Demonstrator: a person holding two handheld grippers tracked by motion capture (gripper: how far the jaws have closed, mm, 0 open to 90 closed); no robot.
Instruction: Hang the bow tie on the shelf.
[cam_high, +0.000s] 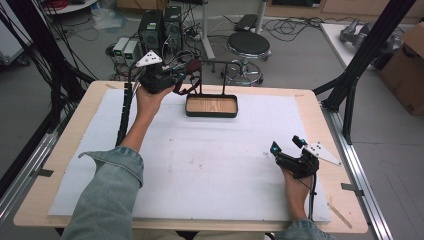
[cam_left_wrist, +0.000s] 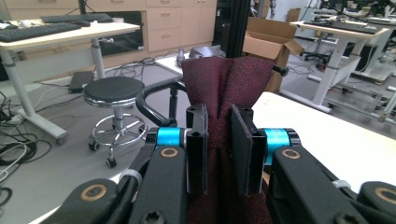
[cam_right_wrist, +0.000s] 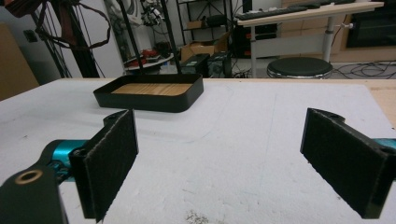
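My right gripper (cam_high: 286, 146) rests low on the white mat (cam_high: 215, 165) near the table's right front edge, jaws spread wide with only bare mat between the pads (cam_right_wrist: 109, 161).

Farther out, centre-back of the mat: black tray (cam_high: 211, 106) with a wooden floor, an upright black rack (cam_high: 220, 75) rising from its far side.

My left gripper (cam_high: 176, 75) is raised above the back-left of the mat, just left of the tray. Jaws clamped on a dark red cloth (cam_left_wrist: 224, 88); fabric bunches up between the pads (cam_left_wrist: 196, 149) and fans out above them, beside the rack's curved bar. A strap loop hangs below the gripper.
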